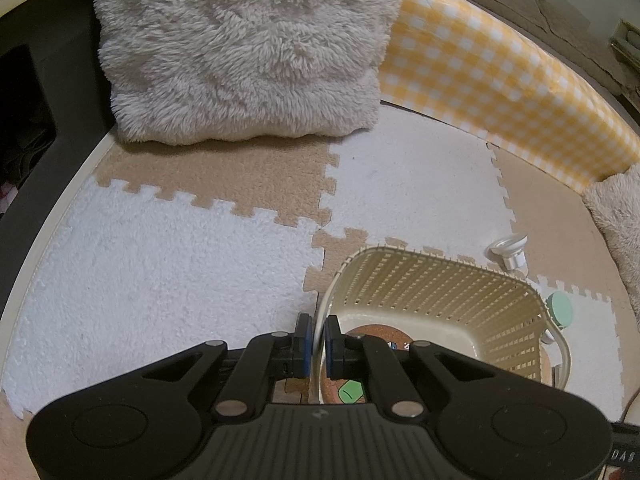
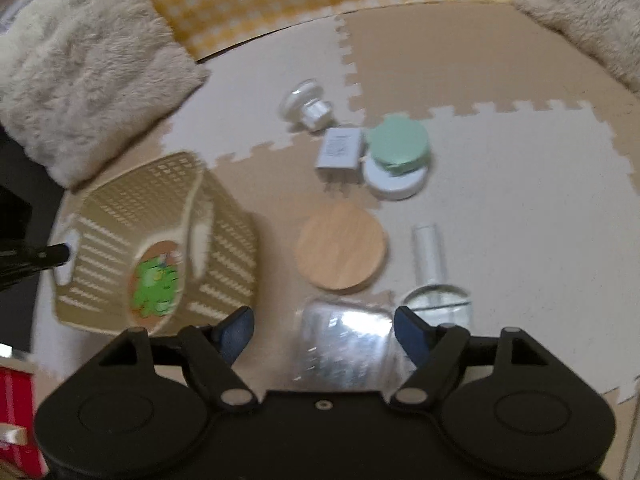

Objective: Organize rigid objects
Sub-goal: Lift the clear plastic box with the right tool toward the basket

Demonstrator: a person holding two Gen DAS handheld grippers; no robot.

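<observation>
My left gripper [image 1: 319, 346] is shut on the rim of a cream lattice basket [image 1: 440, 292], pinching the thin edge between its blue pads. The basket [image 2: 120, 208] is tipped over, and a cork coaster with a green figure [image 2: 154, 280] lies inside it. My right gripper [image 2: 324, 332] stands open just above a clear plastic box [image 2: 344, 344]; the box sits between the fingers, with a gap on the left side. Beyond it lie a round wooden disc [image 2: 342, 246], a white charger plug [image 2: 340, 152] and a green lid [image 2: 398, 146] on a white puck [image 2: 394, 186].
A white knob-shaped piece [image 2: 306, 102] and a clear tube with a round glass piece [image 2: 430, 256] lie on the foam puzzle mat [image 1: 180, 280]. Fluffy cushions [image 1: 248, 48] and a yellow checked bolster [image 1: 500, 92] border the mat at the back.
</observation>
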